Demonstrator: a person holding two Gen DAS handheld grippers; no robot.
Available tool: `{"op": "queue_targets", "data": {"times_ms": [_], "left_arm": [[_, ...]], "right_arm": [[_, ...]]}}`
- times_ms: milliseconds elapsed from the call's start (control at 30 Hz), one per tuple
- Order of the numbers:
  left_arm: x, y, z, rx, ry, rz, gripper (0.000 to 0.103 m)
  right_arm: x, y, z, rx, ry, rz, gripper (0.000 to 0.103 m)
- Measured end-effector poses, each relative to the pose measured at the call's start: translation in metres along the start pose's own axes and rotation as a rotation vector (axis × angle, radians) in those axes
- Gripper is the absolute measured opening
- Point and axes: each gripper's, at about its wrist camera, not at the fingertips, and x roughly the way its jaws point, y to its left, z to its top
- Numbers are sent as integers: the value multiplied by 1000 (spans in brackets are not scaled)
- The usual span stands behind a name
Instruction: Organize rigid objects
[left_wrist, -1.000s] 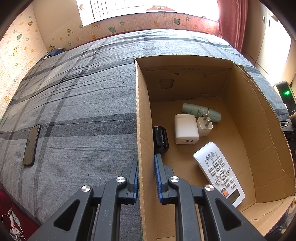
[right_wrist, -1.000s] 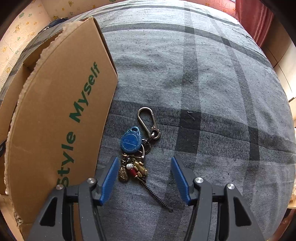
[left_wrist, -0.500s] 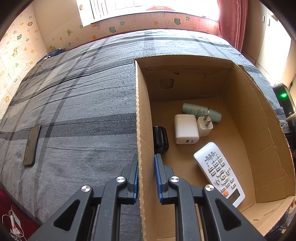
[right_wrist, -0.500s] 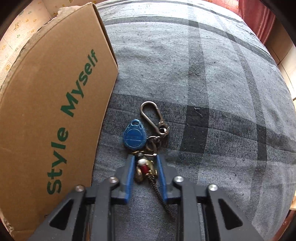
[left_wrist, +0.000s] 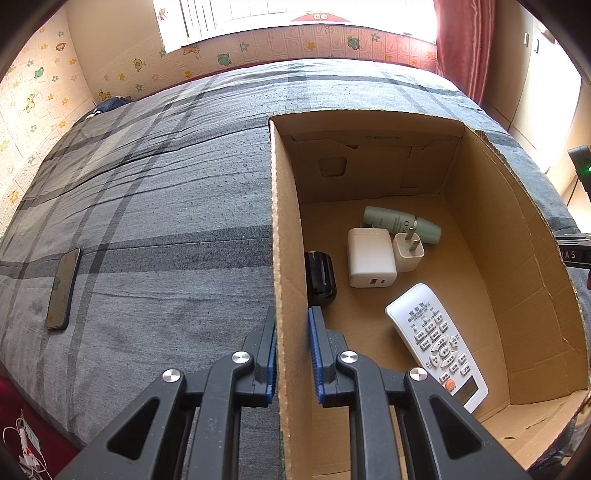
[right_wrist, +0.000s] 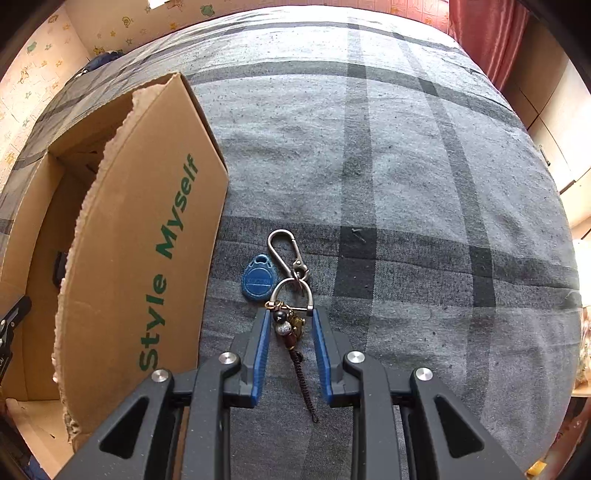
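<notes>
The step in hand looks like the pickup of the last loose item: the right claw (right_wrist: 288, 325) has just been closing and now pinches the beaded charm cluster of a keyring with a blue teardrop fob and steel carabiner (right_wrist: 284, 280), the fob and clip trailing on the grey plaid bed cover (right_wrist: 424, 155). The left claw (left_wrist: 291, 332) is clamped narrow on the near wall of the open brown cardboard box (left_wrist: 284, 229), steadying it. Inside lie a white remote control (left_wrist: 436, 339), a white charger block (left_wrist: 369, 258), a small white plug (left_wrist: 406, 251), a pale green tube (left_wrist: 399, 223) and a black cylinder (left_wrist: 319, 275). Next, the keys likely need lifting clear over the torn side wall just beside them; open floor remains at the box's middle and far corner. A dark phone (left_wrist: 62, 288) lies well apart on the bed.
</notes>
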Motion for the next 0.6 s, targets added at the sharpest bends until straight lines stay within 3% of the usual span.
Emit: {"op": "queue_targets", "data": {"times_ms": [600], "left_arm": [[-1, -1, 0, 3, 0, 0, 17]], "right_arm": [[-61, -8, -4, 9, -85, -27, 23]]}}
